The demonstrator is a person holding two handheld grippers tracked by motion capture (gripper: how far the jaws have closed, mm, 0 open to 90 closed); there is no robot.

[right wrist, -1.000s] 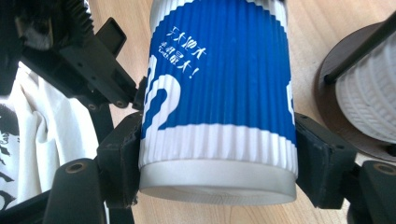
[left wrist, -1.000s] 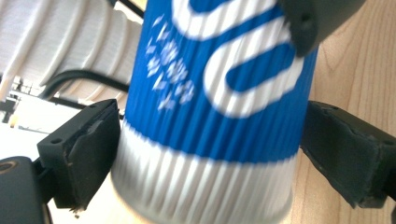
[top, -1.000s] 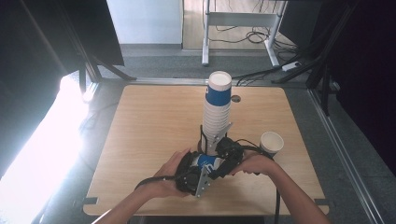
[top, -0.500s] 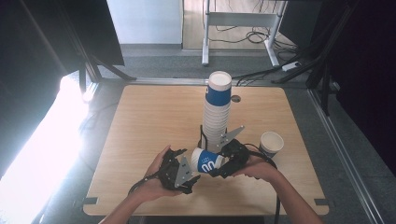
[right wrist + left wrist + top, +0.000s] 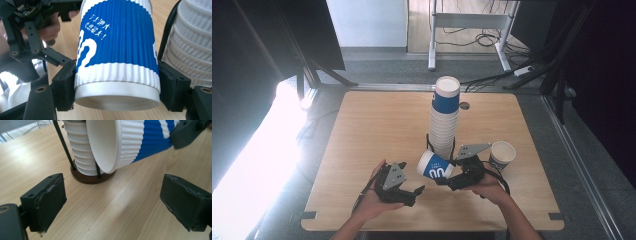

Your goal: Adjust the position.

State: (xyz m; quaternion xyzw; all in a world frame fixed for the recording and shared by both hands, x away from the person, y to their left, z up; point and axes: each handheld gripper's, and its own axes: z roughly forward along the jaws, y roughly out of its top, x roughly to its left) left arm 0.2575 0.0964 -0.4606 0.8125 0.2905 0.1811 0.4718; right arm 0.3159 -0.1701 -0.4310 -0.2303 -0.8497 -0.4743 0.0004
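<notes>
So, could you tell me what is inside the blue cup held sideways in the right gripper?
The blue cup shows a bare white inner wall near its mouth; nothing is seen inside. Its deeper part and bottom stay hidden from view.

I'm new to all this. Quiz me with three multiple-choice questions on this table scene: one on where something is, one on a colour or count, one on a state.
1. Where does the lone upright cup stand?
A. right of the stack
B. left of the stack
C. on top of the stack

2. What colours are on the held cup?
A. red and white
B. blue and white
C. plain brown

3. How is the left gripper?
A. shut on the cup
B. shut on nothing
C. open, nothing between its jaws

Answers: 1 A, in the high view it stands right of the stack, near the table edge. 2 B, the right gripper view shows a blue band over white ribbing. 3 C, its jaws stand wide over bare wood, while the right gripper clamps the cup on its side.
</notes>
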